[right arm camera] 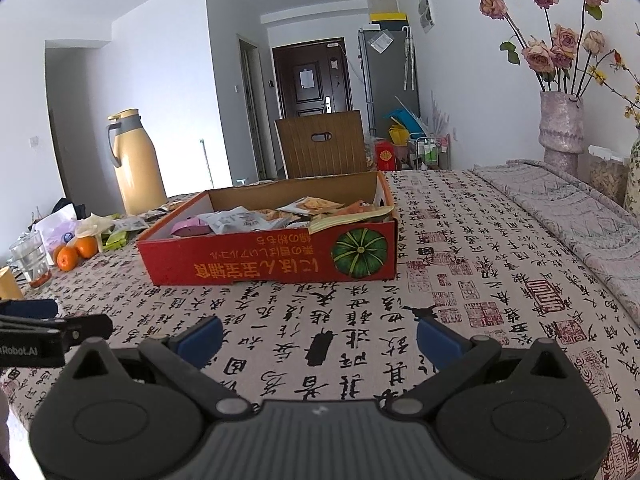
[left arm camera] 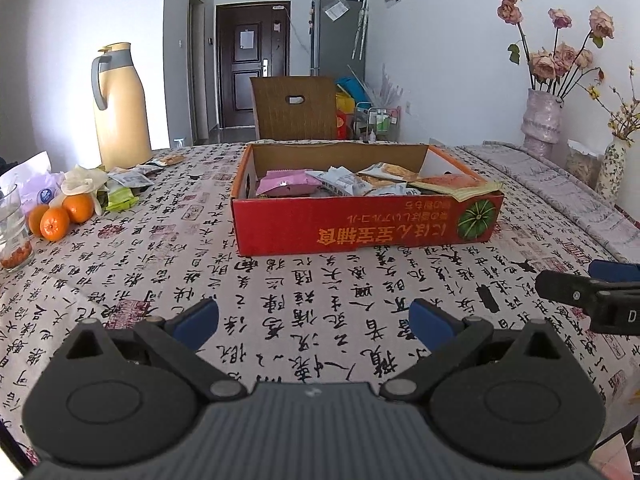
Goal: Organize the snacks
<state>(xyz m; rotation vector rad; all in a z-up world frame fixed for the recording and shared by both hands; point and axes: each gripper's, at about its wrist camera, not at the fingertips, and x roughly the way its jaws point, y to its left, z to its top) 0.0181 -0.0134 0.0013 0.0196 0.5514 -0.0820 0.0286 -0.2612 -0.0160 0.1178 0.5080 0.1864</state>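
A red cardboard box with a pumpkin picture stands on the calligraphy tablecloth, holding several snack packets, among them a pink one and a grey-white one. More loose packets lie left of the box beside the thermos. My left gripper hovers open over the cloth in front of the box, nothing between its blue pads. My right gripper is also open and empty, in front of the box's right end. Each gripper shows at the edge of the other's view.
A tan thermos jug stands at the back left. Oranges, a glass and a white bag sit at the left. A vase of dried roses and a folded grey cloth occupy the right. A wooden chair stands behind the table.
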